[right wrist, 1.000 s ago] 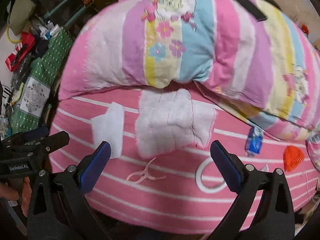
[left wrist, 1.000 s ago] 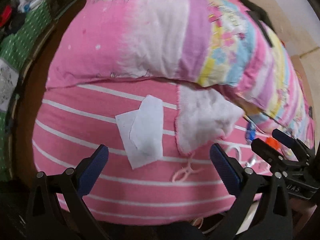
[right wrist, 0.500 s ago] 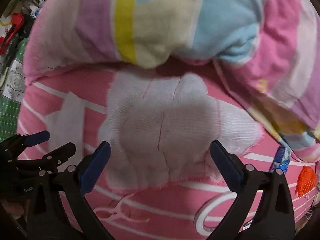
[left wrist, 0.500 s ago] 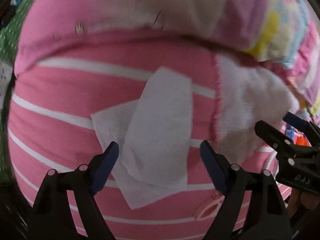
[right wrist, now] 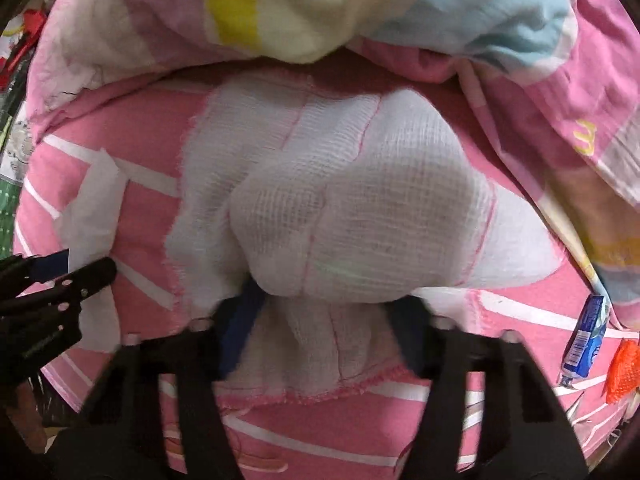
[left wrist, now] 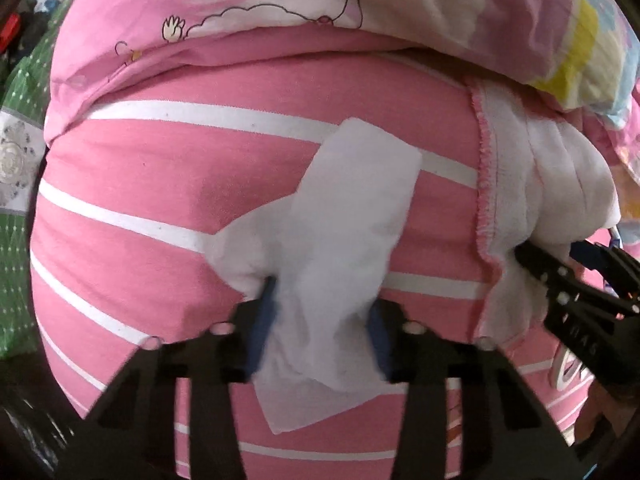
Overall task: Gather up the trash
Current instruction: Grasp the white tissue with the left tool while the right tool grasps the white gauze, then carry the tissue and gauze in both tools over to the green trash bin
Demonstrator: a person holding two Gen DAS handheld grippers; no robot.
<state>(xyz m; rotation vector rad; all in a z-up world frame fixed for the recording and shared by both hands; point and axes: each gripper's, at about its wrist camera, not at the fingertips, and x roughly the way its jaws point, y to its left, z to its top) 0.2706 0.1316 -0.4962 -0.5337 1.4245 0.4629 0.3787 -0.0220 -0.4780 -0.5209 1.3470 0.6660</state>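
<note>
A white tissue lies on the pink sheet with white stripes. My left gripper points down onto it, and its jaws are closing, with the tissue bunched up between the blue pads. Just to the right lies a white gauze cloth with a pink hem. My right gripper is closing on that cloth, which bulges up in a fold between its fingers. Each gripper shows at the edge of the other's view: the right gripper and the left gripper.
A puffy quilt in pink, yellow and blue overhangs the far side of both items. A blue wrapper and an orange thing lie on the sheet at the right. Green fabric and clutter sit beyond the bed's left edge.
Both grippers have come down onto the bed. Their jaws went from wide open to pinched in, the left on the tissue and the right on the gauze cloth, which now bunch up.
</note>
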